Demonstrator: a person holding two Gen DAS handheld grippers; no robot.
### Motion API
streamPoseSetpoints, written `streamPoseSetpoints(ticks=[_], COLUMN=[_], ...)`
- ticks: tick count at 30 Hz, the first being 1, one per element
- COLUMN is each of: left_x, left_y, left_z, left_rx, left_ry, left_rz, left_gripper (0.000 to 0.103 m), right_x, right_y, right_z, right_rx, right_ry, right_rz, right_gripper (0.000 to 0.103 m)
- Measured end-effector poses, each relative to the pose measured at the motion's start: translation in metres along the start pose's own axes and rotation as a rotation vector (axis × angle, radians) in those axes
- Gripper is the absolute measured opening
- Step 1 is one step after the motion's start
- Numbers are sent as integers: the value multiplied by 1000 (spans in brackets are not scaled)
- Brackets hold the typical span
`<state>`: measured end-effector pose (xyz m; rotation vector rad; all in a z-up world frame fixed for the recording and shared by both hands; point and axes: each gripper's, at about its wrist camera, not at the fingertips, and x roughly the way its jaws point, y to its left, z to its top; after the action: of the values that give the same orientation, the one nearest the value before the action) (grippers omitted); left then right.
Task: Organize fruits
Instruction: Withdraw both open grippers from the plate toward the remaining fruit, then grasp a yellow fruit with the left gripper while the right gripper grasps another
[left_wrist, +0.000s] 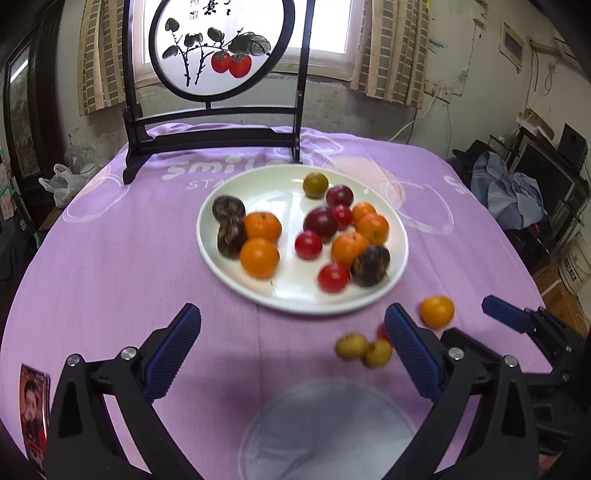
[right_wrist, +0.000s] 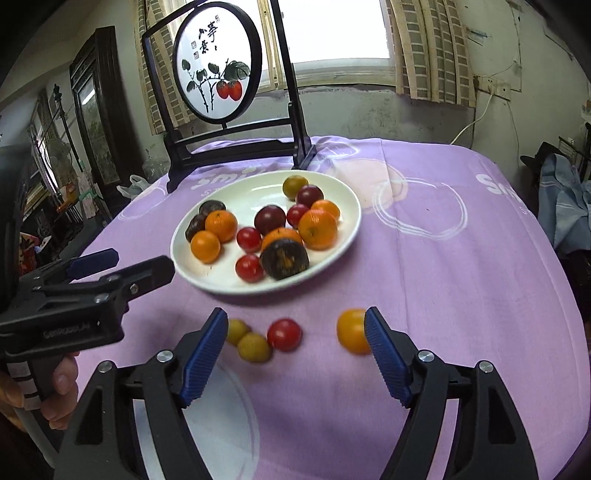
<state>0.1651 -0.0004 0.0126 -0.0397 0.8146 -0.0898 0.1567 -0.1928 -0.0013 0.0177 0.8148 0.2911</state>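
Purple-clothed table (right_wrist: 461, 277), fruit on and off the plate

A white plate (right_wrist: 332, 192) sits mid-table, loaded with mixed fruit, and a dark-framed round painted screen (right_wrist: 218, 62) stands at the far edge. On the near cloth lie 2 yellow-green fruits (right_wrist: 253, 346), touching, 1 red tomato (right_wrist: 284, 334) just right of them, and 1 orange (right_wrist: 351, 330) further right.

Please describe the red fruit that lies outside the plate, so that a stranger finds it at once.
Start at the white plate on the purple cloth. In front of it four fruits lie loose. Yours is the red one, touching a yellow-green fruit; it alone is red.
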Motion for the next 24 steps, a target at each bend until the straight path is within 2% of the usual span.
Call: streamPoseSetpoints(ticks=[9,19,24], left_x=[-8,12,24], left_y=[0,18,20], left_z=[-43,-54,-57], left_rx=[5,-25,-23], left_ry=[37,75,119], left_rz=[-11,-29,-23], left_gripper=[98,98,98], right_x=[-9,15,33], right_y=[0,7,18], right_z=[-35,-50,-50], right_rx=[-31,-66,-85], right_ry=[50,122,161], right_rz=[-28,-71,-25], right_gripper=[78,78,78])
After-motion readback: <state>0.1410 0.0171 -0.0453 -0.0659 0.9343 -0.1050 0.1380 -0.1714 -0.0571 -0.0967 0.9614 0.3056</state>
